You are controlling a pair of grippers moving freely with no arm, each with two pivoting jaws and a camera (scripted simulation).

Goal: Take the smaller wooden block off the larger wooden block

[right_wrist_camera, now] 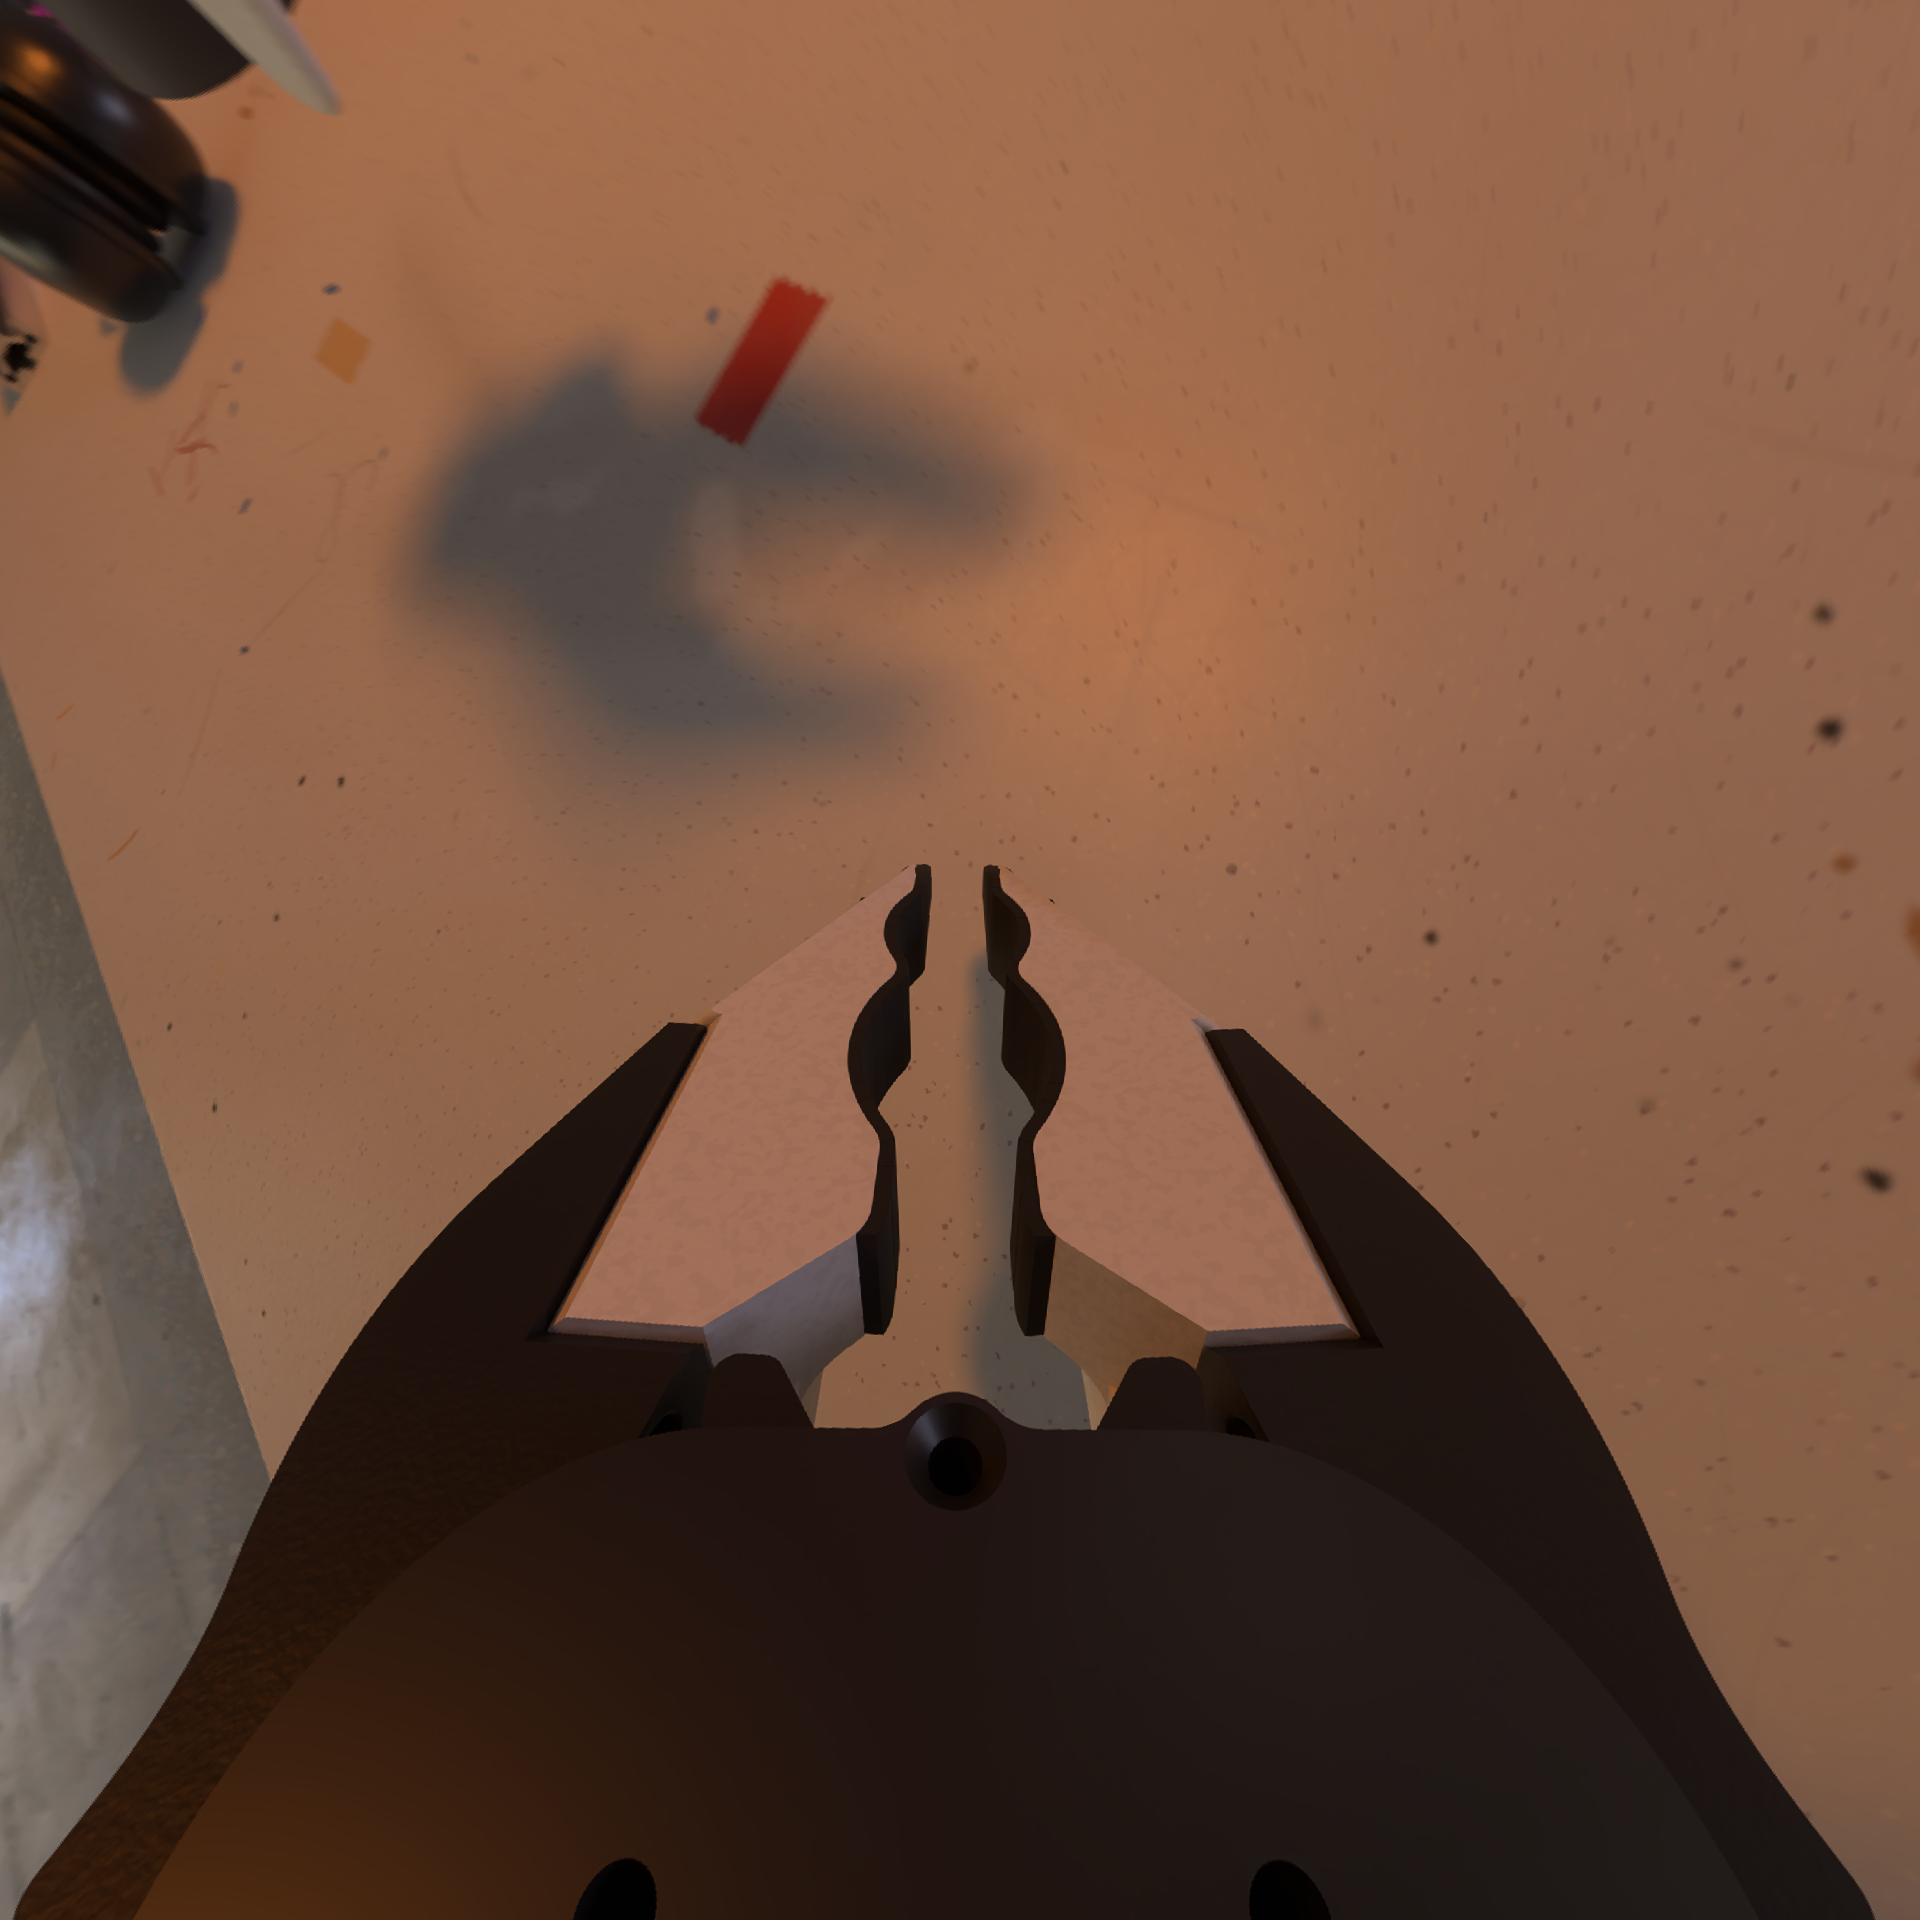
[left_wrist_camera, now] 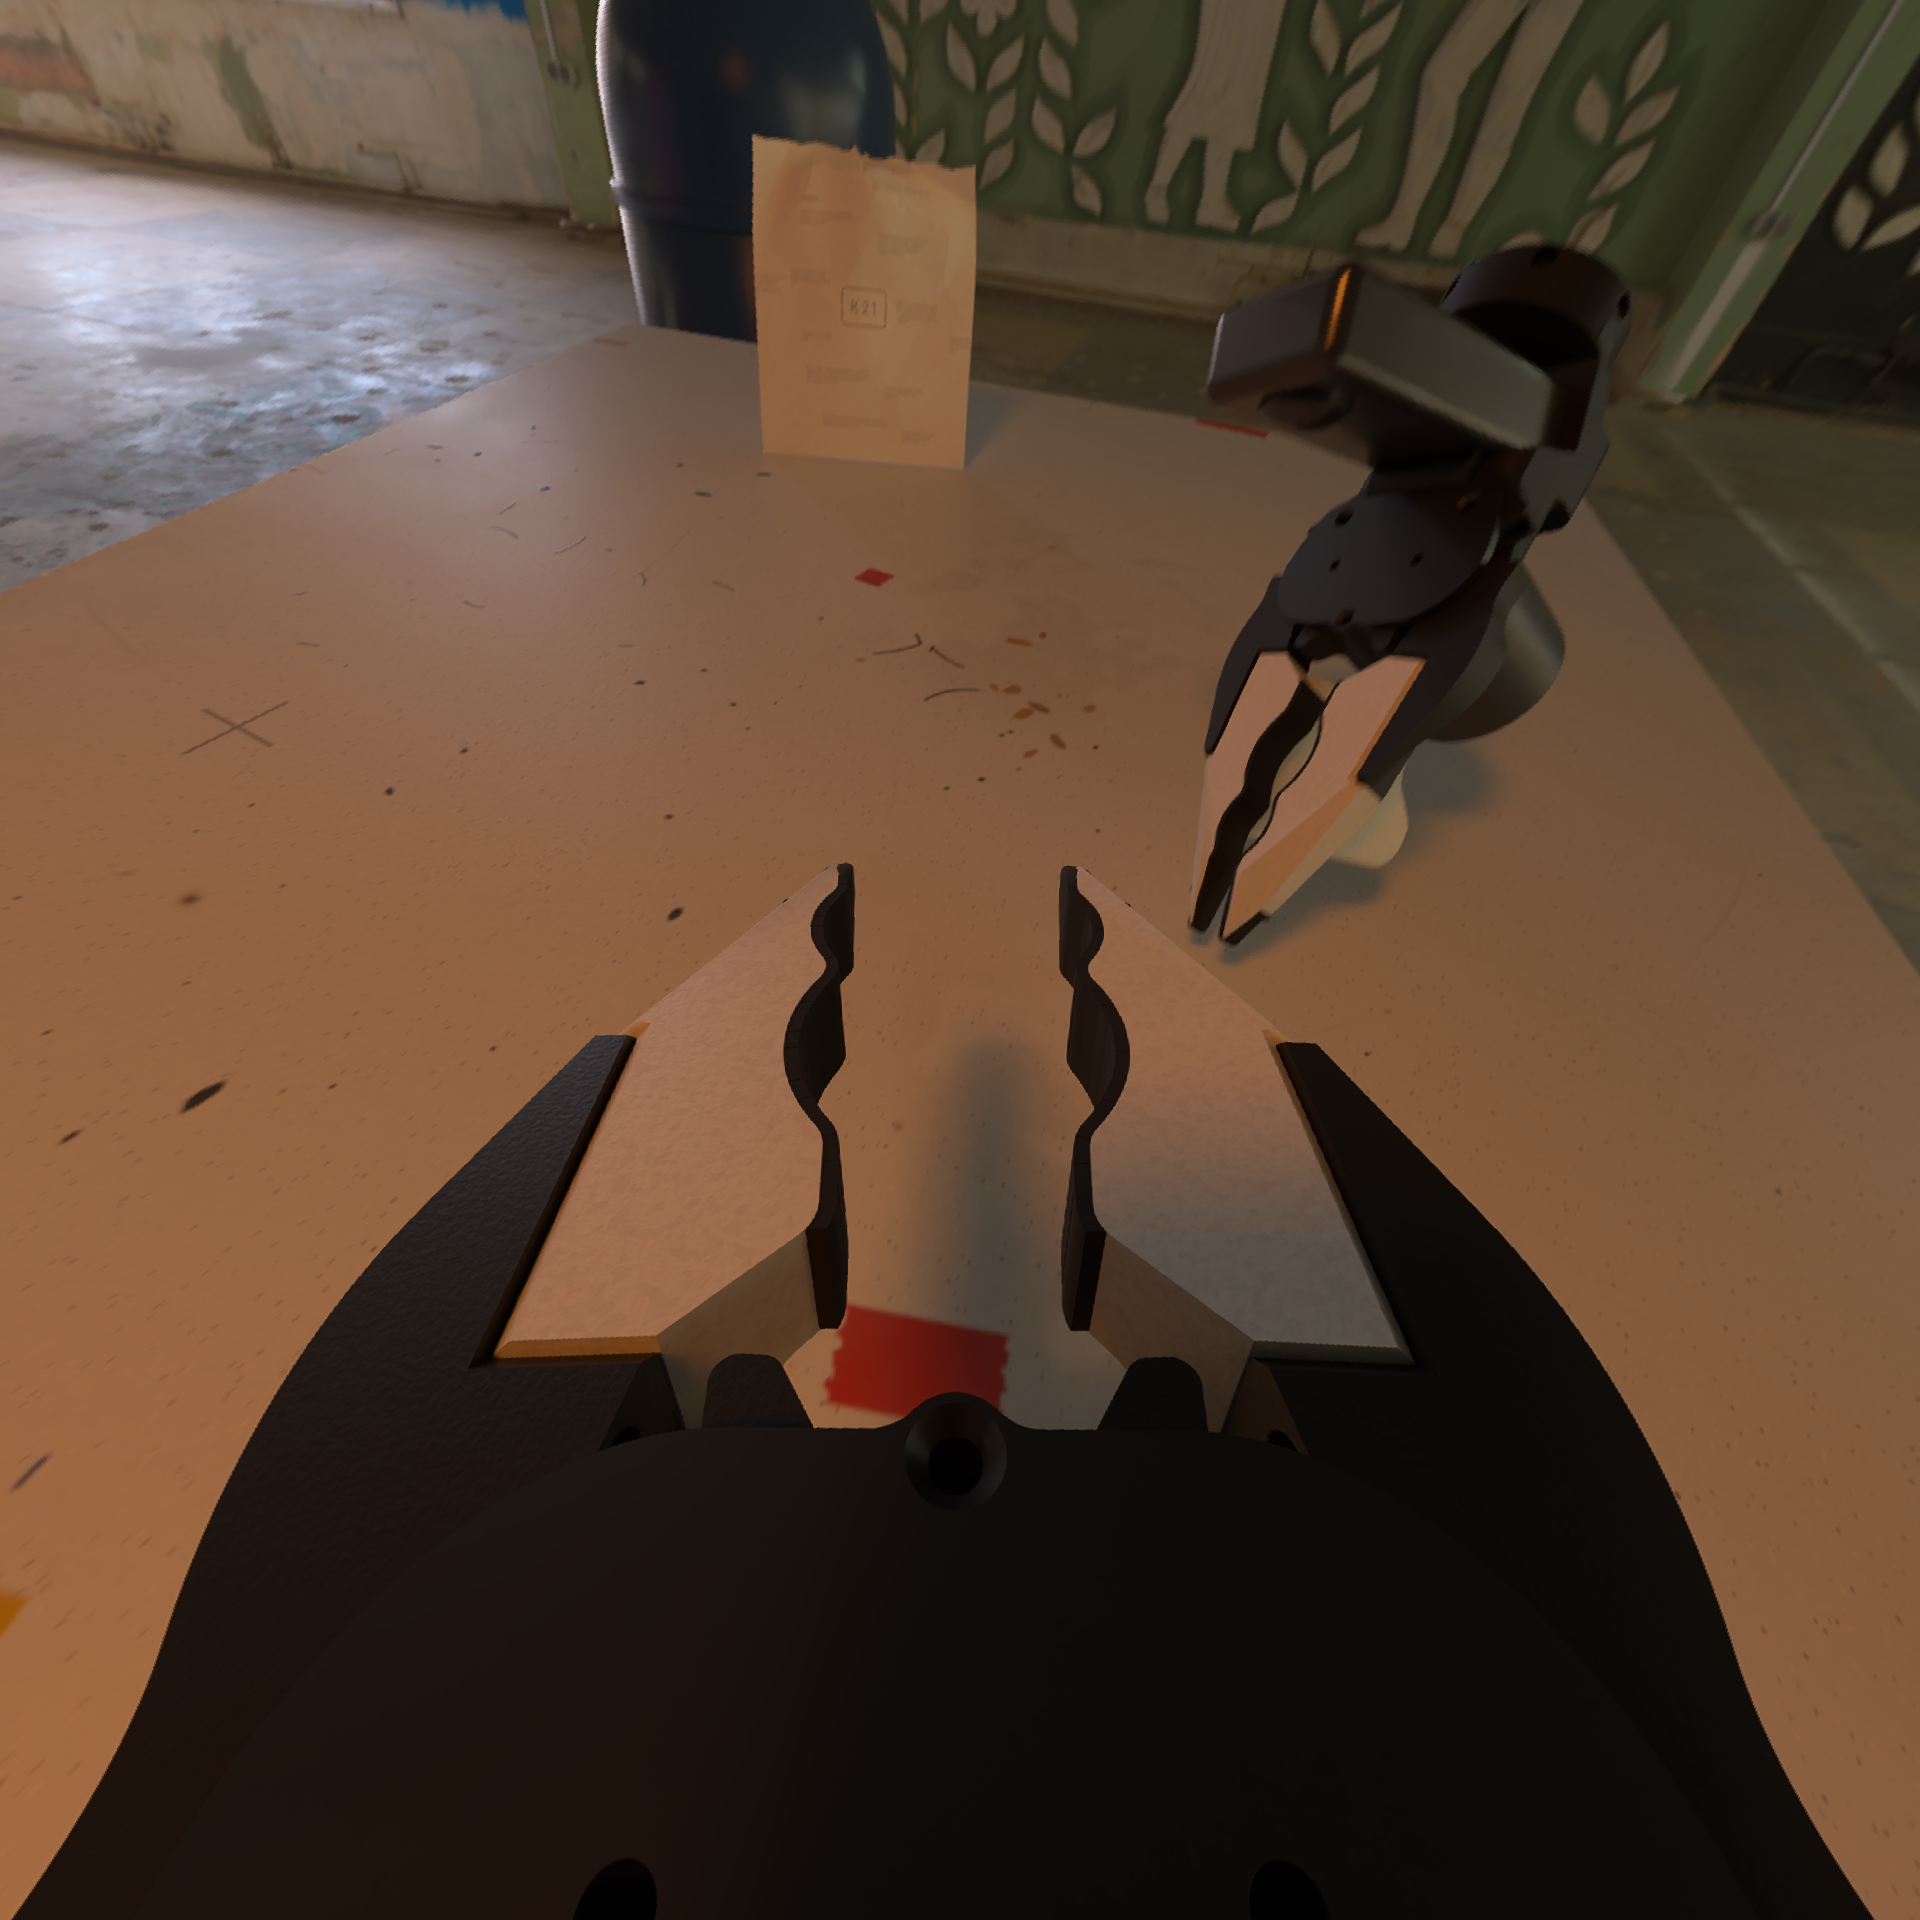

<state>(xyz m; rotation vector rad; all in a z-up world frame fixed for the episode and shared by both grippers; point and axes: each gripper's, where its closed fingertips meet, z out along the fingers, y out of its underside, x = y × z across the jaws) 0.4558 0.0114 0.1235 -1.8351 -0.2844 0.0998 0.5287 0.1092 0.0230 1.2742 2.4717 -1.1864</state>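
Observation:
No wooden block shows clearly in either view. My left gripper (left_wrist_camera: 956, 873) is open and empty, a little above the tan table (left_wrist_camera: 416, 831), over a strip of red tape (left_wrist_camera: 920, 1361). My right gripper (right_wrist_camera: 956, 873) is nearly shut with only a narrow gap, and nothing is between its fingers. It points down at bare table. In the left wrist view the right gripper (left_wrist_camera: 1218, 928) is ahead to the right, tips close to the tabletop. It partly hides a grey cylinder (left_wrist_camera: 1522, 665) and a cream object (left_wrist_camera: 1377, 831) behind it.
A tan upright slab with faint print (left_wrist_camera: 862, 301) stands at the table's far edge, with a dark blue barrel (left_wrist_camera: 686, 156) behind it. The table edge (right_wrist_camera: 114, 1039) runs down the left of the right wrist view. A dark object (right_wrist_camera: 83, 187) fills that view's top left corner, near red tape (right_wrist_camera: 764, 358).

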